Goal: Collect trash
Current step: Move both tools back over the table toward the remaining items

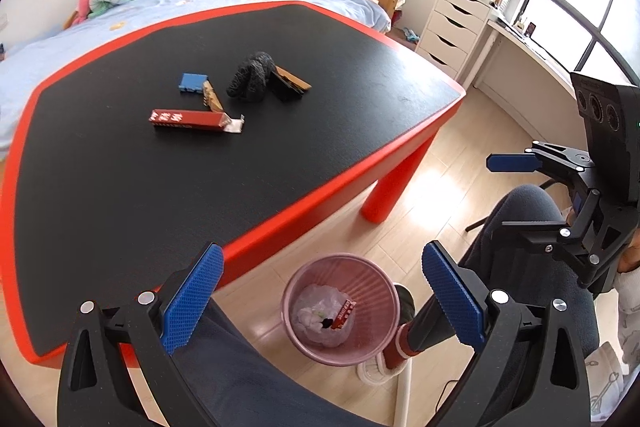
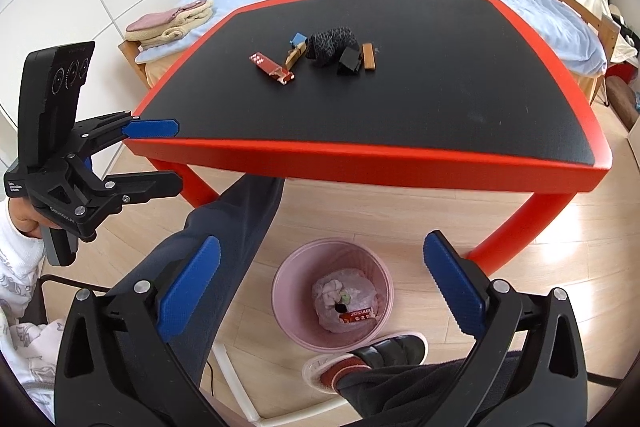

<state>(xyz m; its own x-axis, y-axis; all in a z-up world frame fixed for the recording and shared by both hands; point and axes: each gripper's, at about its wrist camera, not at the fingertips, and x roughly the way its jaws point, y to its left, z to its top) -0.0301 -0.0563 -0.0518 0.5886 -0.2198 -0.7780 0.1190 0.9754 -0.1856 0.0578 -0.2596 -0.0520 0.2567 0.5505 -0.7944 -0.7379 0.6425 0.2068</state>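
A bedroom with a pale wooden floor, a bed under a light blue cover, and a low table (image 1: 120,187) with a black textured top and a thick red rim and legs. A person sits at the table's near edge, holding a two-finger gripper in each hand.

On the floor by the person's feet stands a round pink plastic wastebasket (image 1: 341,307), lined with a thin translucent bag. Inside lie crumpled pale wrappers and a small red wrapper with white lettering (image 1: 344,313), tilted on the pile.

Near the middle of the tabletop sits a loose cluster of litter. A long red rectangular carton (image 1: 188,119) lies flat, its long axis running roughly along the table's near edge in the left wrist view, with its torn white end pointing away from the bed's pillow side. Just behind it are a small blue box (image 1: 193,83) and a tan wrapper (image 1: 212,97). Beside those are a dark grey knitted bundle (image 1: 252,77), a small black box (image 2: 347,61) and a brown bar-shaped piece (image 2: 369,56).

The left gripper (image 1: 320,303) hangs above the wastebasket, blue pads spread wide, holding nothing. The right gripper (image 2: 320,291) is likewise spread wide and empty over the basket.
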